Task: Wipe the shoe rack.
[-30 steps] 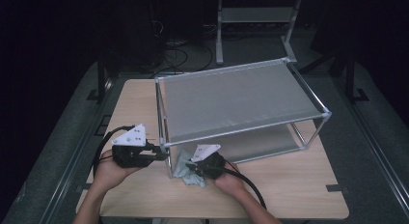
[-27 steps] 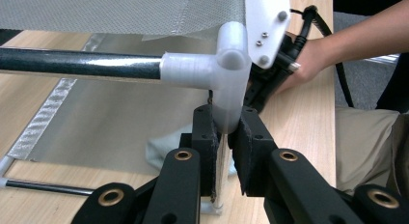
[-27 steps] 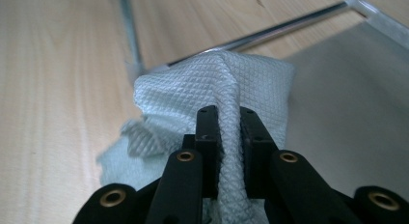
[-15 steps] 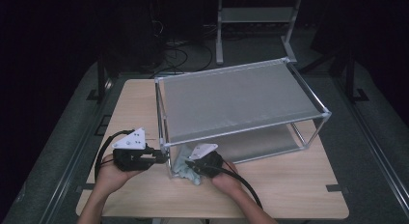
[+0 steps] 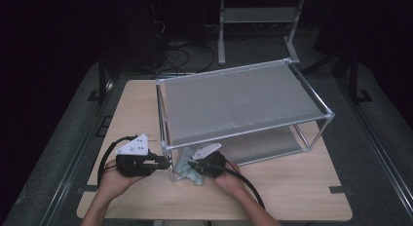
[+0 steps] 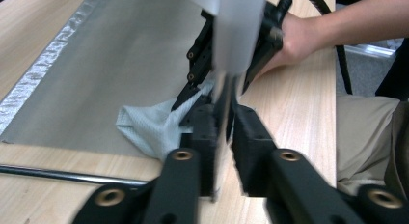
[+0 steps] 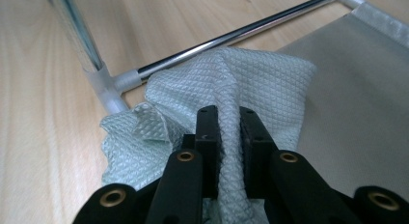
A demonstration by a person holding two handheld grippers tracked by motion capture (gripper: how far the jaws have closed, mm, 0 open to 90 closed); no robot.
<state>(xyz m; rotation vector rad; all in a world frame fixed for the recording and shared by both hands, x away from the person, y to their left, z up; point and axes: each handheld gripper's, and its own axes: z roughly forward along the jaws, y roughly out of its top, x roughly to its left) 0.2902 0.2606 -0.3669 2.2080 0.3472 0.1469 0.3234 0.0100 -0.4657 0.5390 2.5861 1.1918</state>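
A dark room surrounds a pale wooden table, and on it stands a two-tier rack with a metal frame and grey fabric shelves. At the near left corner of the rack, partly on the bottom shelf and partly spilling over the low front rail onto the table, lies a pale green cloth with a waffle weave.

The right gripper has its jaws pressed together on a raised fold of the cloth. The left gripper has just been closing; its jaws now pinch the upright corner post of the rack, which stands in the narrow gap between them.

The step in hand looks like moving the cloth across the bottom shelf while the other hand steadies the rack. To do it well, the left gripper should keep a firm, level hold on the post so the light frame neither slides nor tips. The right gripper should lift the fold just enough for the trailing edge to clear the rail and the corner joint, then draw it inward.
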